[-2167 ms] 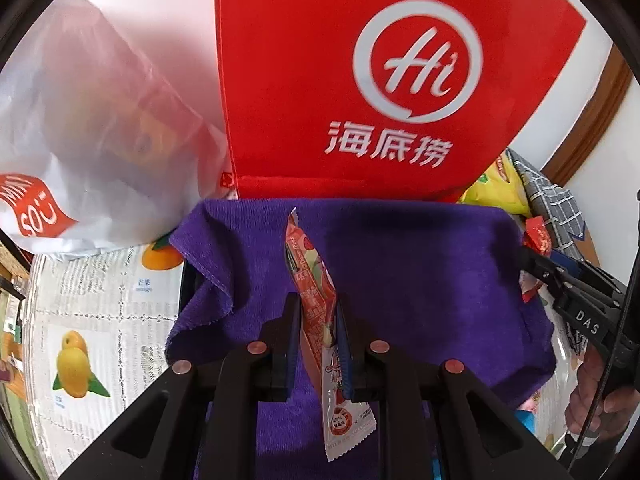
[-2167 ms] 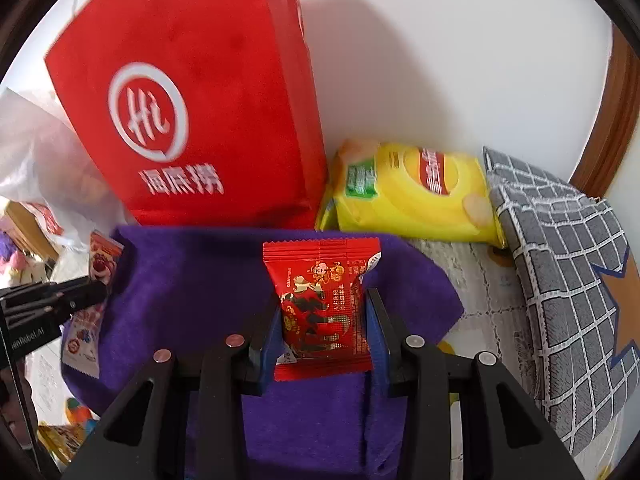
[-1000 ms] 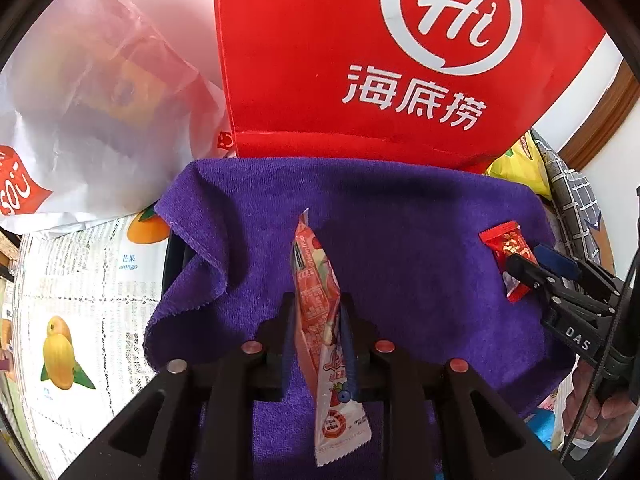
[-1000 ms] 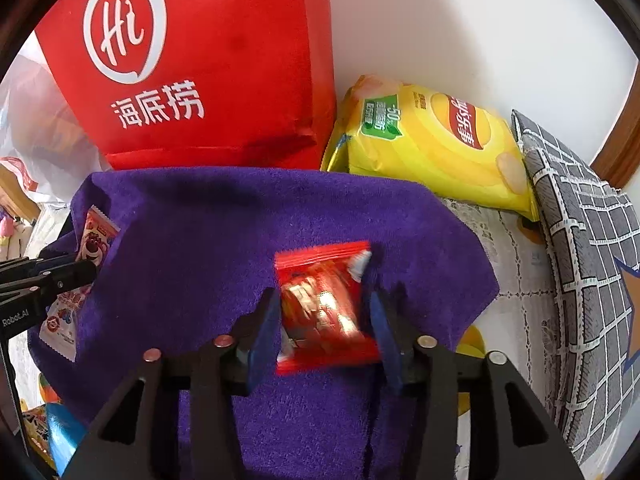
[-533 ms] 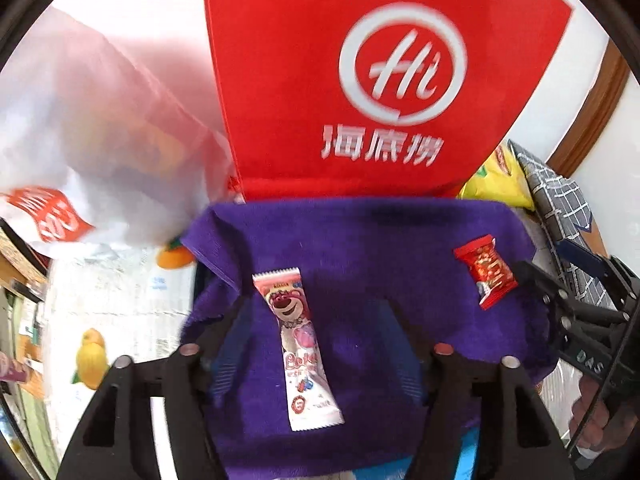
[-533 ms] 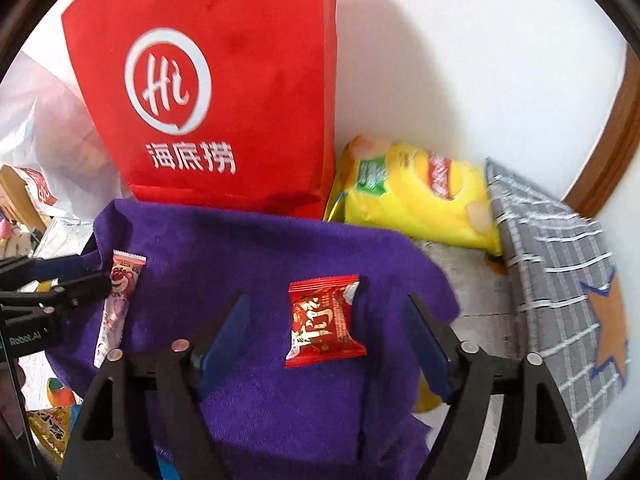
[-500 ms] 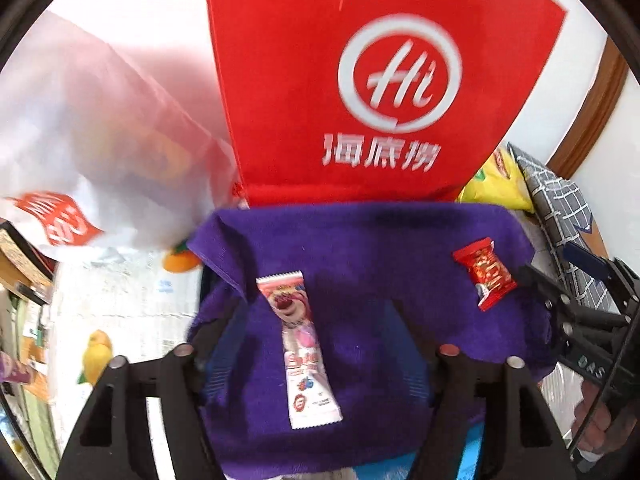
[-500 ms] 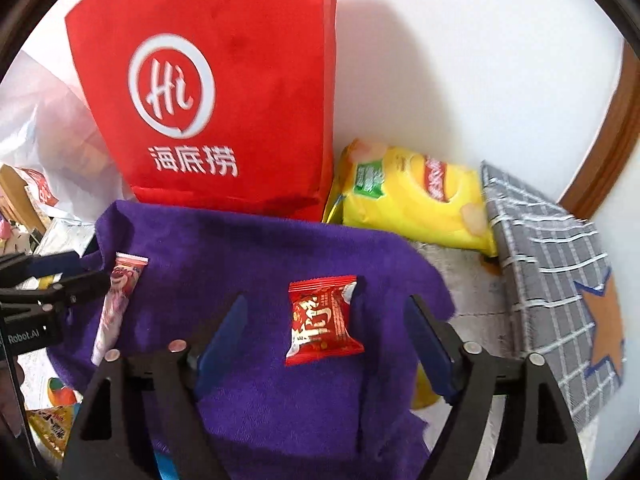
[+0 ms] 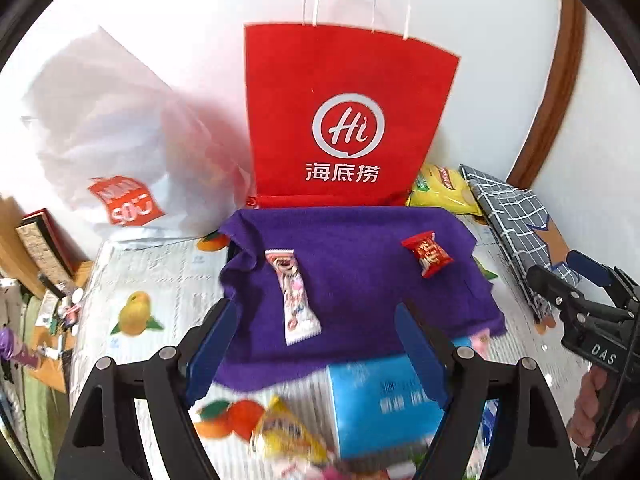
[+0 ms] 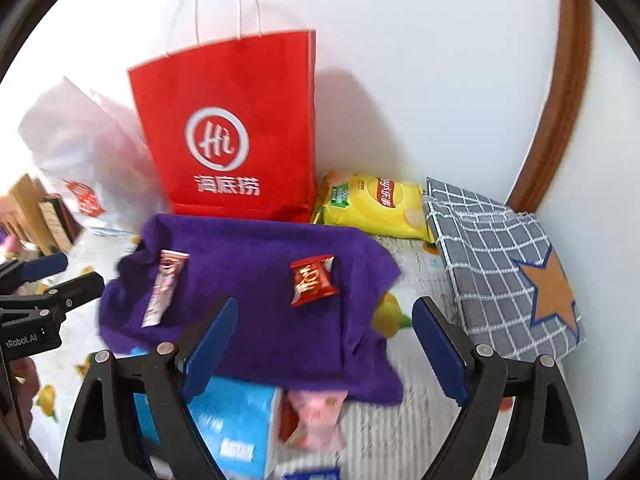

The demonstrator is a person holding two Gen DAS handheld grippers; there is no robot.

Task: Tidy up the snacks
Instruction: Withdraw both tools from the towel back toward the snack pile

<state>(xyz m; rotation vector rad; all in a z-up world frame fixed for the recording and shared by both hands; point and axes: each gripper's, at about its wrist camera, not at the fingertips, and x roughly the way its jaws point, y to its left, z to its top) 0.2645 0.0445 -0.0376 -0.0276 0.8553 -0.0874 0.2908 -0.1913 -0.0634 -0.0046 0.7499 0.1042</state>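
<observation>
A long pink snack packet (image 9: 294,294) lies on the left part of a purple cloth (image 9: 360,240); it also shows in the right wrist view (image 10: 164,288). A small red snack packet (image 9: 427,253) lies on the cloth's right part, and shows in the right wrist view (image 10: 312,280). My left gripper (image 9: 316,352) is open and empty, above the cloth's near edge. My right gripper (image 10: 324,344) is open and empty, also over the cloth's (image 10: 256,264) near edge. Each gripper appears at the edge of the other's view.
A red paper bag (image 9: 344,128) stands against the wall behind the cloth, a white plastic bag (image 9: 112,152) to its left. A yellow chip bag (image 10: 372,204) and a grey checked bag (image 10: 500,264) lie to the right. A blue box (image 9: 384,404) and more snack packets (image 9: 280,436) lie nearer.
Both grippers let go of their packets onto the cloth, opened wide, and have pulled back and up. The packets now lie flat on the cloth.
</observation>
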